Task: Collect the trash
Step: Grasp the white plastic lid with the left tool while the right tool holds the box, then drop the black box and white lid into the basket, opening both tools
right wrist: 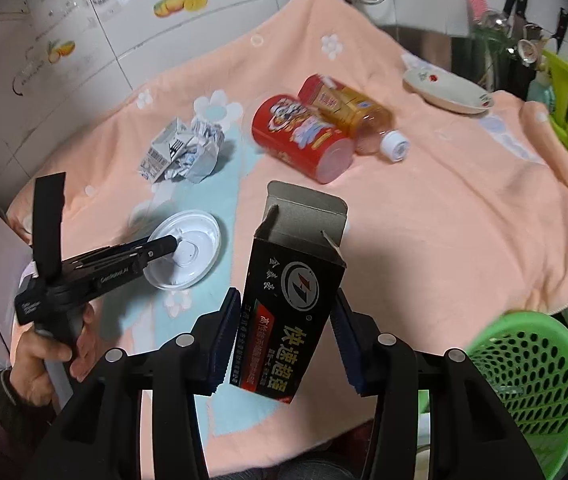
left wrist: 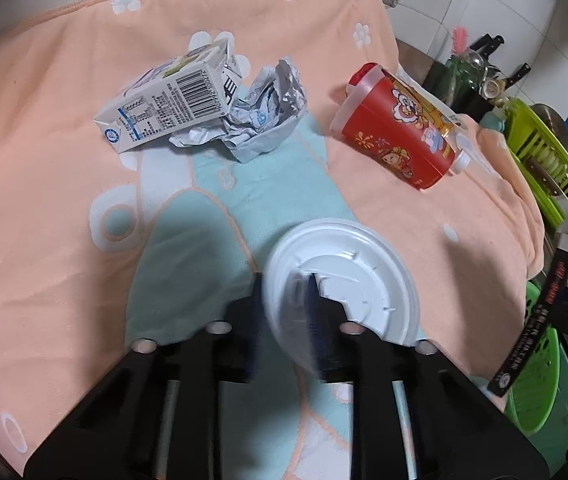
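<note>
On the peach-and-teal flowered towel, seen from the right wrist camera, the round white plastic lid lies near the middle. From it, the crushed white milk carton and crumpled silvery wrapper sit touching at twelve o'clock. The red printed plastic cup lies on its side at one o'clock, with the amber plastic bottle just behind, touching it. The shallow white ceramic dish lies at two o'clock, well apart. The green perforated plastic basket stands off the towel's edge at four o'clock.
</note>
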Motion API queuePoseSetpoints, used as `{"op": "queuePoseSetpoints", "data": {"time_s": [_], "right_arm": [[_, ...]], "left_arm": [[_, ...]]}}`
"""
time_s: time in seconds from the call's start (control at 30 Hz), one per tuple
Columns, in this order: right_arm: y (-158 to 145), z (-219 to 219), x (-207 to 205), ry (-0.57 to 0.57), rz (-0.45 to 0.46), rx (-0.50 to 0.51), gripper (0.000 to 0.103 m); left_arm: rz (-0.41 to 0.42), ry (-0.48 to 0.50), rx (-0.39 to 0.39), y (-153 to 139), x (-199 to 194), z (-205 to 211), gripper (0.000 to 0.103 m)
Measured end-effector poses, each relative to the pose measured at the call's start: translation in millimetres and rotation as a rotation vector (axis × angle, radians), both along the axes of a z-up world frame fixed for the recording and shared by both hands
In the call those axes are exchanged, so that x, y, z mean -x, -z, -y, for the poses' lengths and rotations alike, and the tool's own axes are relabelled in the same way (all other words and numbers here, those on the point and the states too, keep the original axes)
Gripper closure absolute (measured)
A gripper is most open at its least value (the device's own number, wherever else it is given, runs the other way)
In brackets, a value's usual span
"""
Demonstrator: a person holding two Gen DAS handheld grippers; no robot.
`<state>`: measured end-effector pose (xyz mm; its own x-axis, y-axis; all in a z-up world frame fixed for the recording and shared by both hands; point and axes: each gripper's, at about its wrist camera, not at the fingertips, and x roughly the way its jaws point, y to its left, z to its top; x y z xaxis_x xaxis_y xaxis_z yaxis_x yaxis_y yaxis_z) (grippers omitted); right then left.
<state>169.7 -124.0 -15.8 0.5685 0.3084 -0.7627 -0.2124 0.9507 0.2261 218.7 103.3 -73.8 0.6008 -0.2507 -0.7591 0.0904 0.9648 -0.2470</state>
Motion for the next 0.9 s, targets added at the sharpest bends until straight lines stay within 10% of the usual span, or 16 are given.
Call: {"op": "queuePoseSetpoints", "data": {"time_s": [0.9], "right_arm": [[45, 126, 82, 0.205, 0.005, 0.162, 0.06]], "left_arm": [[0.15, 0.111, 0.009, -51, 51, 52, 0.098]]}}
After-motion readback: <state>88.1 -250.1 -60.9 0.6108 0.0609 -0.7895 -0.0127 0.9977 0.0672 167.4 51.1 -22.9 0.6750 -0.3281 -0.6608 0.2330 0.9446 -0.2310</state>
